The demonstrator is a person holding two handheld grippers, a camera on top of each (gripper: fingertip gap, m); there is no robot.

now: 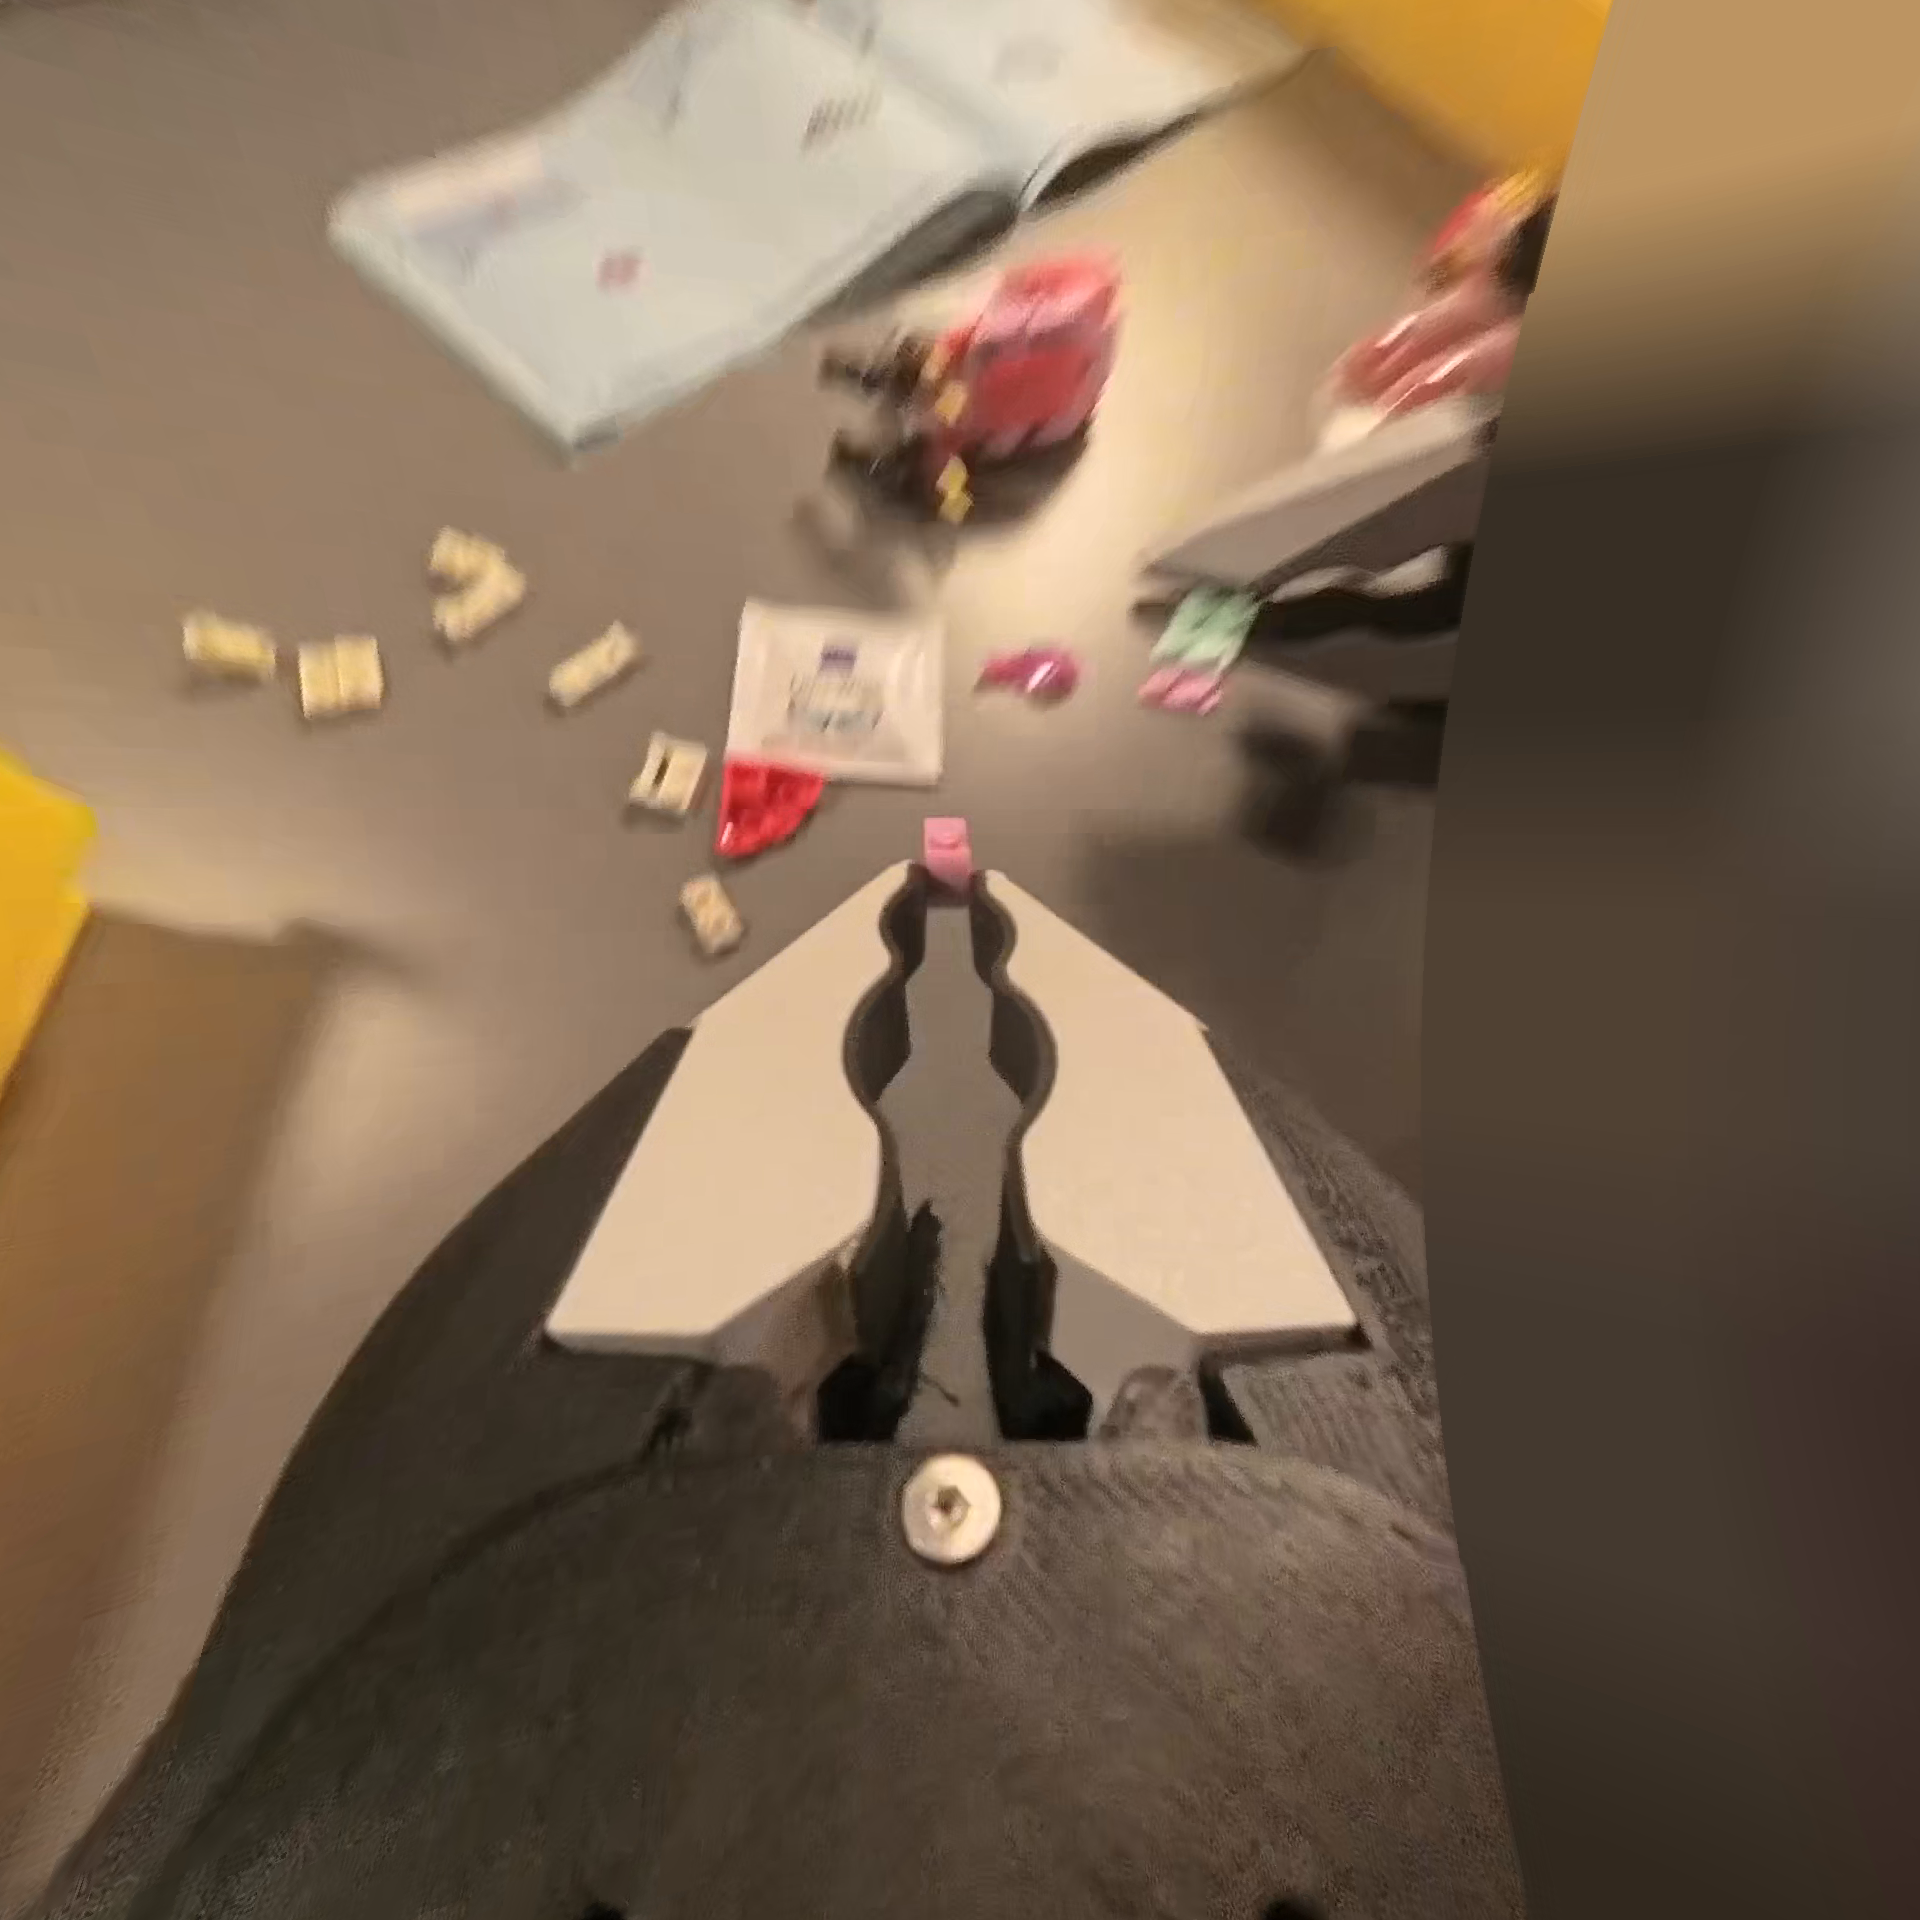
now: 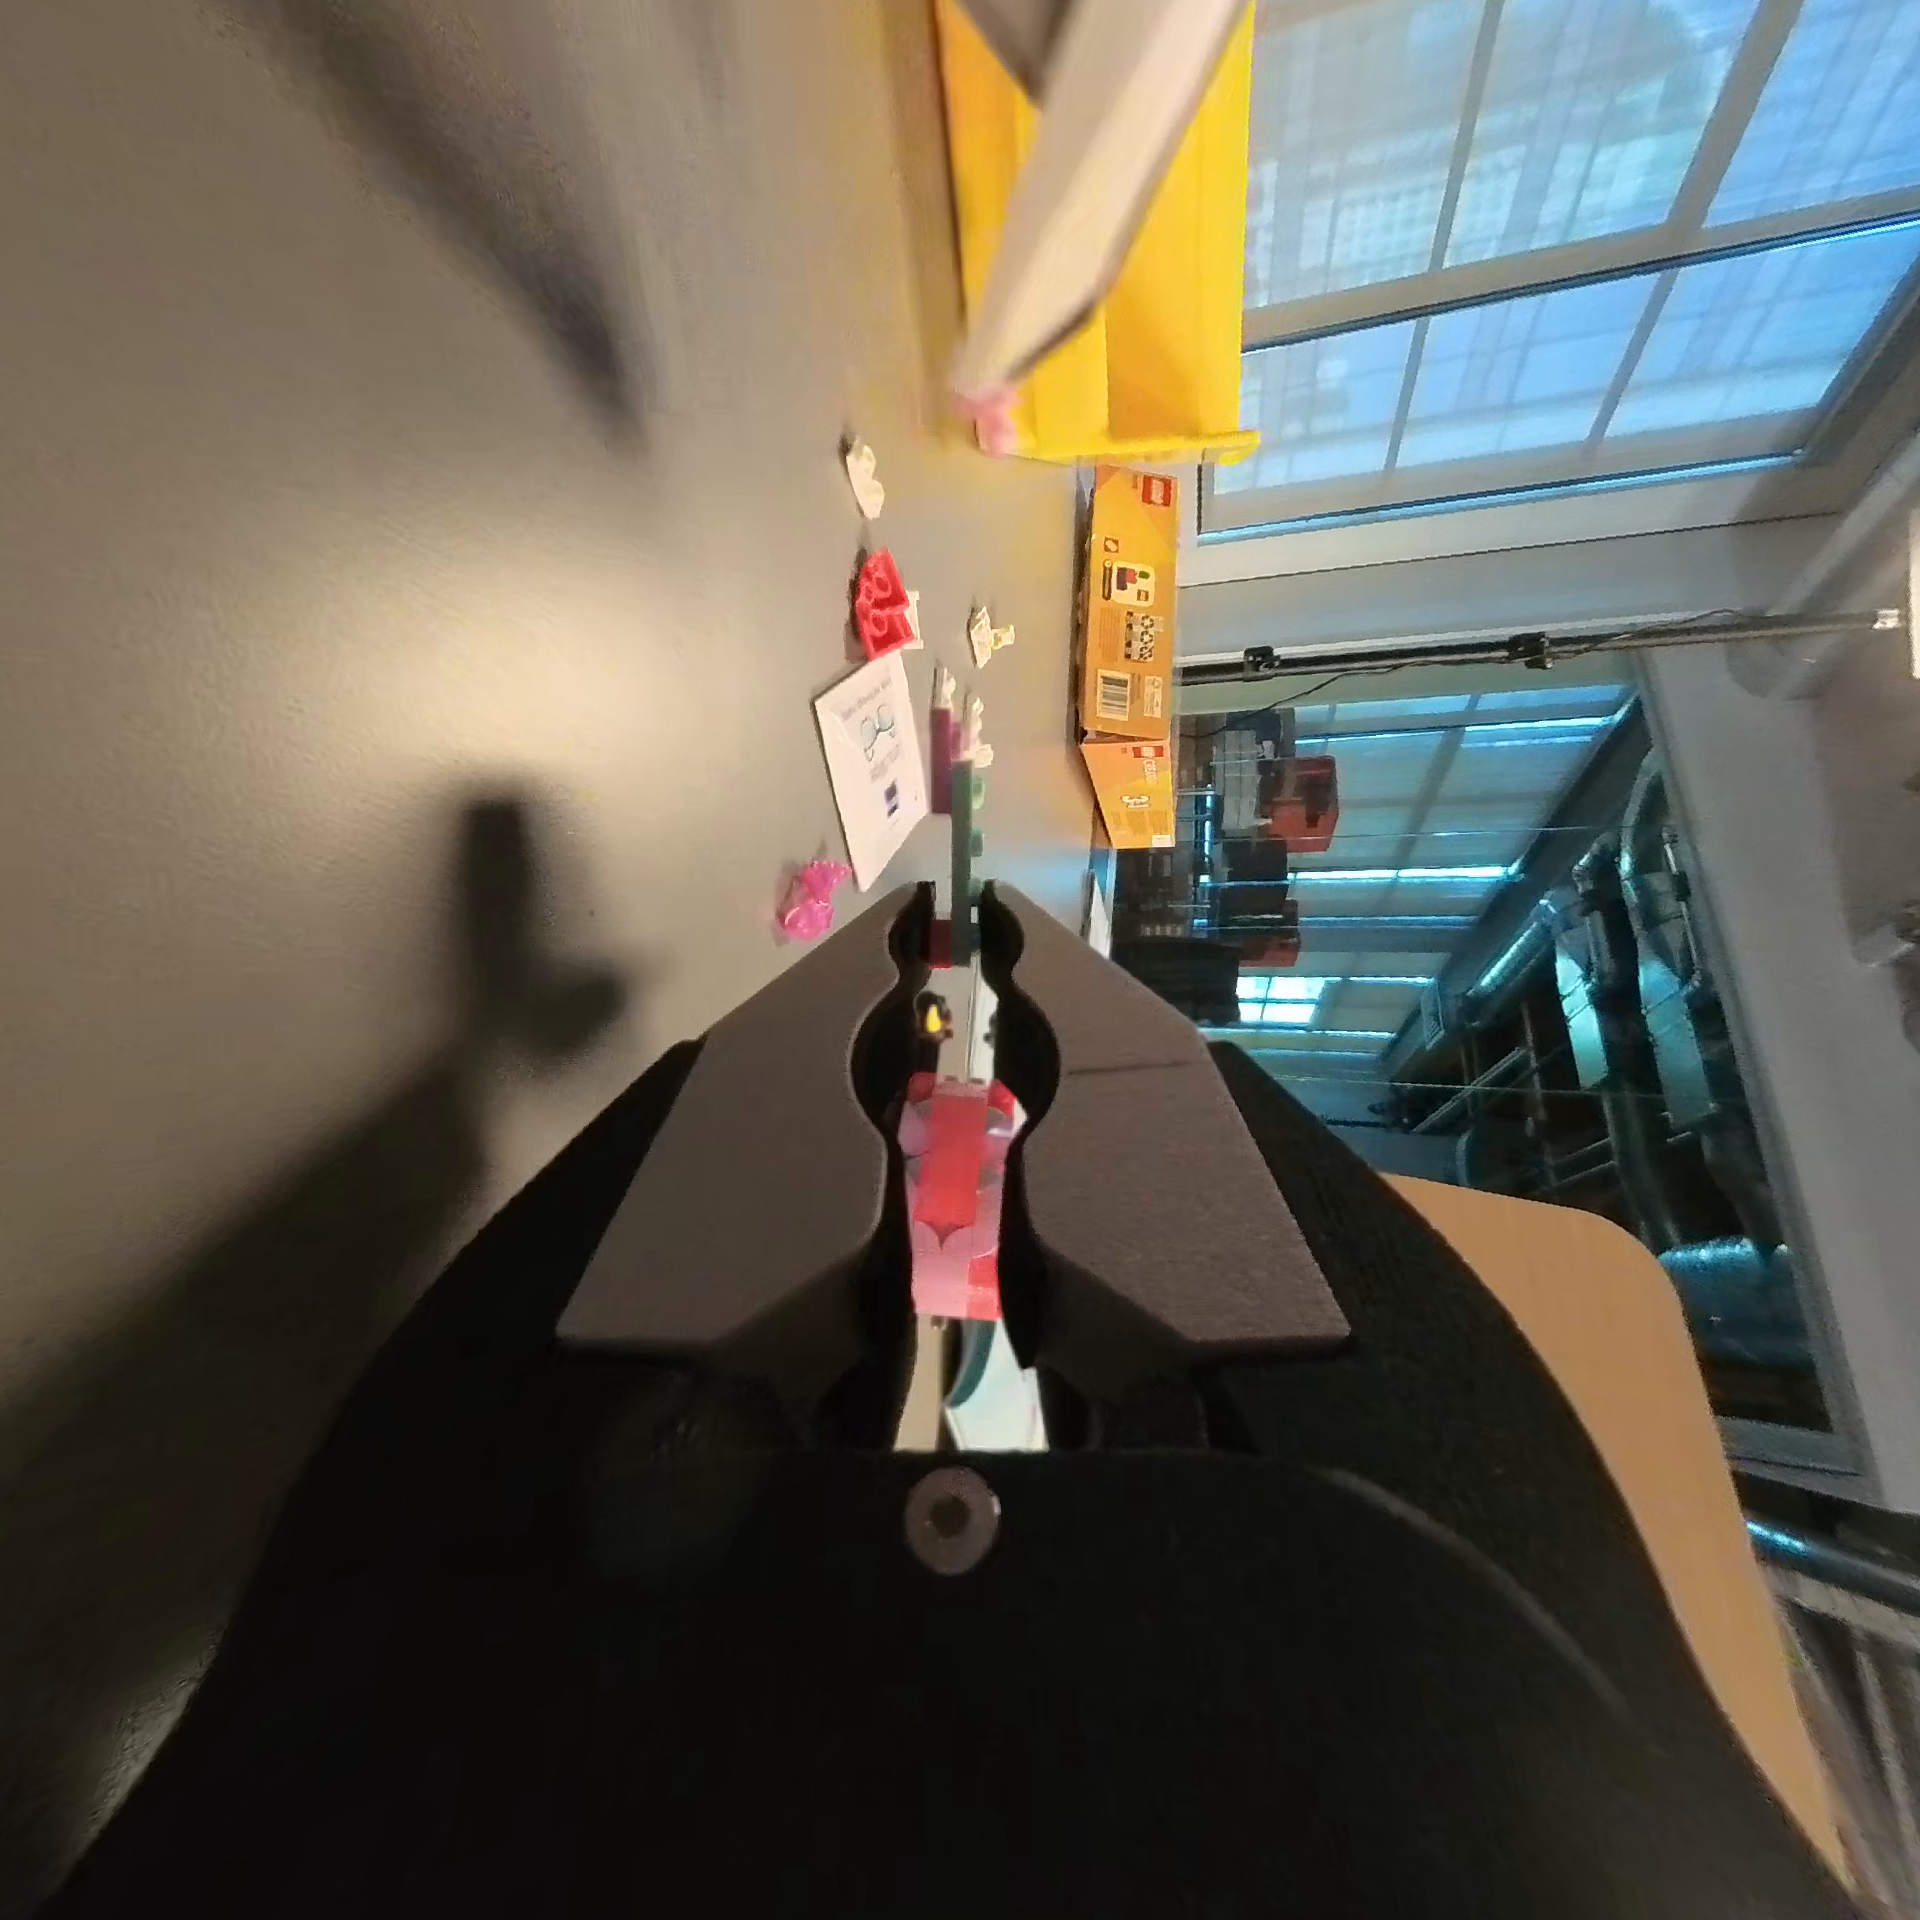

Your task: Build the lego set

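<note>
Left gripper (image 1: 948, 878), centre of the left wrist view: jaws nearly closed, both tips pressing on a small pink brick (image 1: 945, 844) with 1 stud facing the camera; the brick pokes out beyond the tips, lifted off the grey table (image 1: 312, 831). The background in this view is badly blurred. Just left of and above the tips lies a red piece (image 1: 767, 810), with a white leaflet (image 1: 842, 691) above it. Cream pieces (image 1: 338, 675) are scattered across the left-middle of the frame. An open booklet (image 1: 665, 208) lies at upper centre, a red-and-pink built model (image 1: 1023, 358) to its lower right, and a magenta translucent piece (image 1: 1029, 670) right of the leaflet. Right gripper (image 2: 951, 904), centre of the right wrist view, with the scene rolled on its side: jaws closed on a brick assembly, the tips clamping a dark green plate (image 2: 964, 831) with a dark red block against it; the plate runs upward past the tips, and more red and pink parts of the same build (image 2: 956, 1174) sit back between the fingers. Just left of the tips lies the magenta translucent piece (image 2: 810, 899). The pale-fingered left gripper (image 2: 1081, 208) reaches in from the top edge with the pink brick (image 2: 987, 410) at its tip, in front of a yellow bin (image 2: 1153, 260). 2 orange boxes (image 2: 1132, 644) lie at right-centre, with windows (image 2: 1558, 260) beyond.
</note>
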